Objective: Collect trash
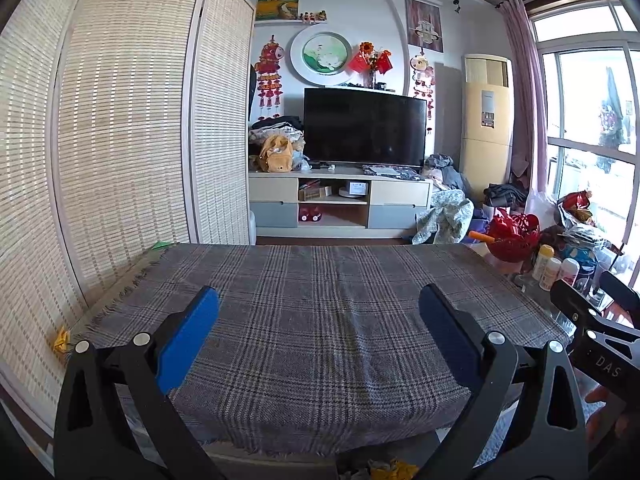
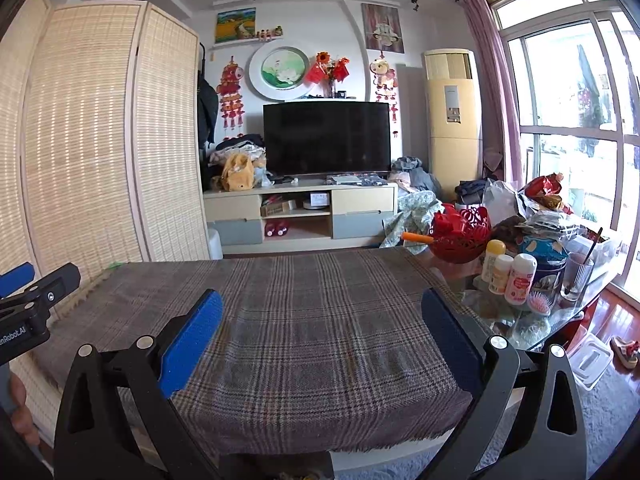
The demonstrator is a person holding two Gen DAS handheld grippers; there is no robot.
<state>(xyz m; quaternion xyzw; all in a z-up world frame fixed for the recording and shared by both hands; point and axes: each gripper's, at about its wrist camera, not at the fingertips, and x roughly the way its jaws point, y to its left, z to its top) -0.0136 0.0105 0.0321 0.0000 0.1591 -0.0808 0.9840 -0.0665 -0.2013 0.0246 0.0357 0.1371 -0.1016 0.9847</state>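
Note:
My left gripper [image 1: 319,300] is open and empty, held above the near part of a table covered by a grey plaid cloth [image 1: 320,292]. My right gripper [image 2: 322,304] is open and empty over the same cloth [image 2: 312,304]. A yellow crumpled scrap [image 1: 62,339] lies at the table's left edge beside the screen. More yellow and white crumpled bits [image 1: 386,470] lie on the floor below the table's near edge. A small green scrap [image 1: 162,245] sits at the far left corner; it also shows in the right wrist view [image 2: 116,265]. Each gripper shows at the other view's side edge.
A woven folding screen [image 1: 120,120] stands along the left. At the table's right end are bottles [image 2: 508,272], a red basket [image 2: 460,236], a tin, a glass [image 2: 576,276] and snack bags. A TV [image 2: 326,140] on a cabinet stands beyond. A clear box [image 2: 590,360] lies on the floor.

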